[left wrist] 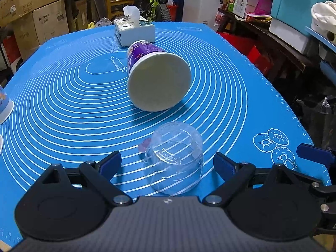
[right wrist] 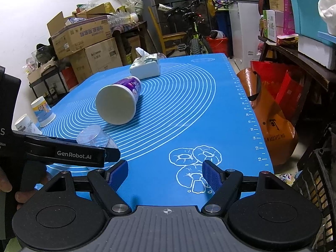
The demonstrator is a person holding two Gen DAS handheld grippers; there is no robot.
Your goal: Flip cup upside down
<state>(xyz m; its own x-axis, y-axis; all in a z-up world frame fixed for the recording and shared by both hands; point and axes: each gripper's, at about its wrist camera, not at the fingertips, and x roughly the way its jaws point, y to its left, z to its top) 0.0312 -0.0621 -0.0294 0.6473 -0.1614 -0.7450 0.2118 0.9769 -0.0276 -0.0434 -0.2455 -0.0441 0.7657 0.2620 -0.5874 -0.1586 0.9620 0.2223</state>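
Observation:
A clear plastic cup (left wrist: 175,157) stands on the blue mat (left wrist: 63,96), seemingly with its closed base up, between the fingers of my left gripper (left wrist: 168,163). The jaws are wide open and touch nothing. The cup also shows in the right wrist view (right wrist: 92,136), just behind the left gripper's arm (right wrist: 69,153). My right gripper (right wrist: 164,174) is open and empty, low over the mat's front edge, to the right of the cup. A large white and purple paper cup (left wrist: 155,79) lies on its side mid-mat.
A white tissue box (left wrist: 134,31) stands at the far end of the mat. Two paper cups (right wrist: 43,111) stand upside down at the left edge. An orange bag (right wrist: 271,113) and shelves stand off the right side. Cardboard boxes are stacked behind.

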